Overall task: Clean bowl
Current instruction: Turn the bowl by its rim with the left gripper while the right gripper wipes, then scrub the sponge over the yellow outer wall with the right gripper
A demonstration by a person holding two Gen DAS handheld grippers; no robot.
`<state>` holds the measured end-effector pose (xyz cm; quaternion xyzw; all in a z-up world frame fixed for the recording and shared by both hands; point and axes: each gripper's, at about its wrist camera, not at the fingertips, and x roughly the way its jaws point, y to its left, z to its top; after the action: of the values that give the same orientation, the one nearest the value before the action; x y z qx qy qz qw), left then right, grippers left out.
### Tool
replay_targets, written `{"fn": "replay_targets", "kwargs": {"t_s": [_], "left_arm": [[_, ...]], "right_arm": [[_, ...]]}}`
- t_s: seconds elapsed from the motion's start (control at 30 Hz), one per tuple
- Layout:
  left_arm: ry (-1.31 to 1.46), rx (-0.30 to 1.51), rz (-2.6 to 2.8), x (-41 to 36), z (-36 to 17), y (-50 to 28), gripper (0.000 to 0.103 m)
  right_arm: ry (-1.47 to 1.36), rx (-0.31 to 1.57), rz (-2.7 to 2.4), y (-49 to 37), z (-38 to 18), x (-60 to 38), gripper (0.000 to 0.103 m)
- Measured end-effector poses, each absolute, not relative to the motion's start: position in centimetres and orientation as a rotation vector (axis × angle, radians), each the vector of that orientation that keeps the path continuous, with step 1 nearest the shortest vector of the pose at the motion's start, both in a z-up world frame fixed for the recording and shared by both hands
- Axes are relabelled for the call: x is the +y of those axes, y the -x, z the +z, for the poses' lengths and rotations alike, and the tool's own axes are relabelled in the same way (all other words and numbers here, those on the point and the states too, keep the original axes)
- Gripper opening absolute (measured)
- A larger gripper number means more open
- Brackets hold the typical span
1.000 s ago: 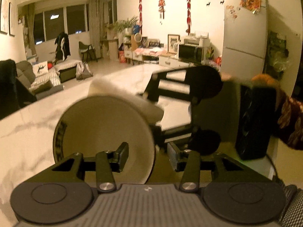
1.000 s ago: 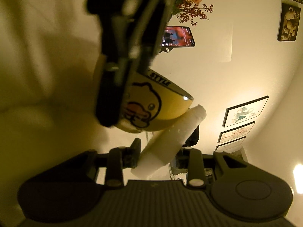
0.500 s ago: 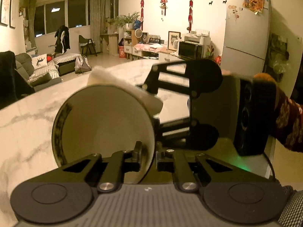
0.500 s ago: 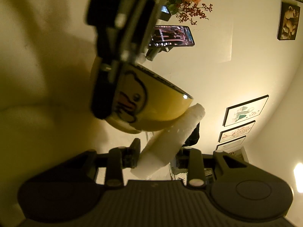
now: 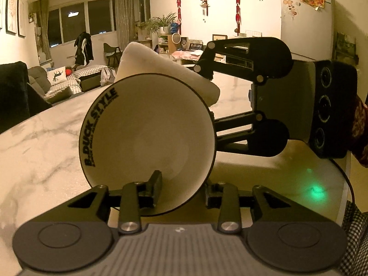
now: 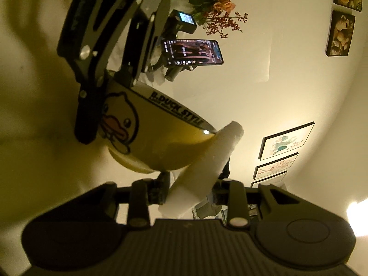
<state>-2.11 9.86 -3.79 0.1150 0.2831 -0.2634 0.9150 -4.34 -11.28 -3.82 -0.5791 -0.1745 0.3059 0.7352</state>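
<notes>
Marble tabletop (image 5: 41,151) is stretching toward a lit living room behind. Above it, the left hand-held gripper (image 5: 181,189) is straddling the bowl's (image 5: 147,142) rim, one finger inside and one outside; its jaws have just been opening, and the pads are not visibly pressing the wall. The bowl is standing on edge, tipped, its yellow duck side (image 6: 142,138) facing the right hand-held gripper (image 6: 191,192), which is clamping a white sponge (image 6: 207,158) against the bowl's outer wall near the rim.
</notes>
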Motion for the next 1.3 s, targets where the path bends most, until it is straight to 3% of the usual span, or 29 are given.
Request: {"fn": "replay_targets", "kwargs": {"t_s": [0.97, 1.3], "left_arm": [[-0.258, 0.58, -0.526, 10.2, -3.1, 1.2, 0.041], [-0.337, 0.592, -0.512, 9.0, -2.5, 0.7, 0.037]], "right_arm": [[1.317, -0.329, 0.687, 4.2, -4.7, -11.2, 0.036], [1.277, -0.311, 0.705, 3.8, -4.4, -11.7, 0.035]]}}
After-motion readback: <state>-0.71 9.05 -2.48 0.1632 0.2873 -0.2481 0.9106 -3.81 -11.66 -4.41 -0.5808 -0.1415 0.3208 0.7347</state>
